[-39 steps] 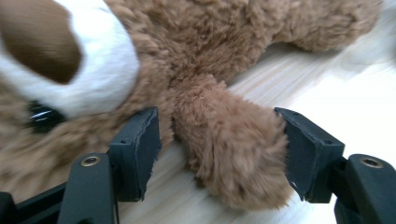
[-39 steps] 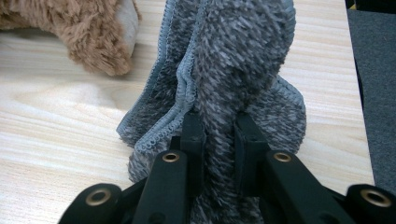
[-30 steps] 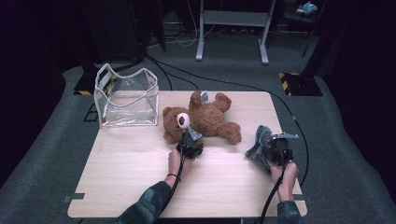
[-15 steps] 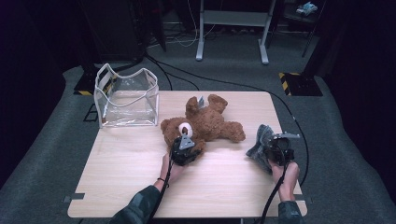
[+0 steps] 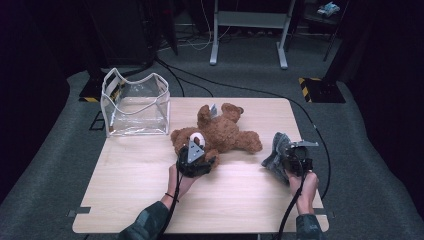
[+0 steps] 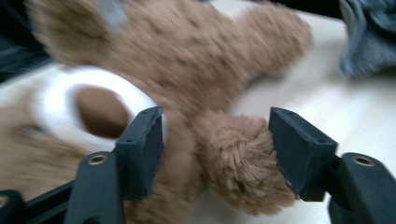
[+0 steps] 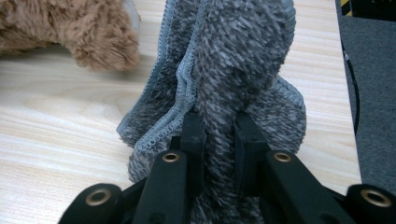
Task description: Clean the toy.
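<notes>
A brown teddy bear point(image 5: 220, 132) lies on its back in the middle of the wooden table point(image 5: 140, 190). My left gripper point(image 5: 195, 160) is at the bear's head end. In the left gripper view its jaws have just been opening and my left gripper point(image 6: 217, 144) now stands open, with a furry paw point(image 6: 238, 158) loose between the pads and the white snout point(image 6: 100, 109) beside the left one. My right gripper point(image 5: 292, 160) rests near the table's right edge, shut on a bunched grey cloth point(image 7: 233, 70), which stands up from the jaws point(image 5: 275, 150).
A clear plastic bag with white trim point(image 5: 135, 102) stands open at the table's back left corner. Cables run over the grey floor behind the table, and a metal stand point(image 5: 247, 30) is farther back.
My left gripper has drawn slightly toward the front edge and its jaws have spread apart around the bear's paw. The bear's head shifted a little. The right gripper and cloth have stayed put.
</notes>
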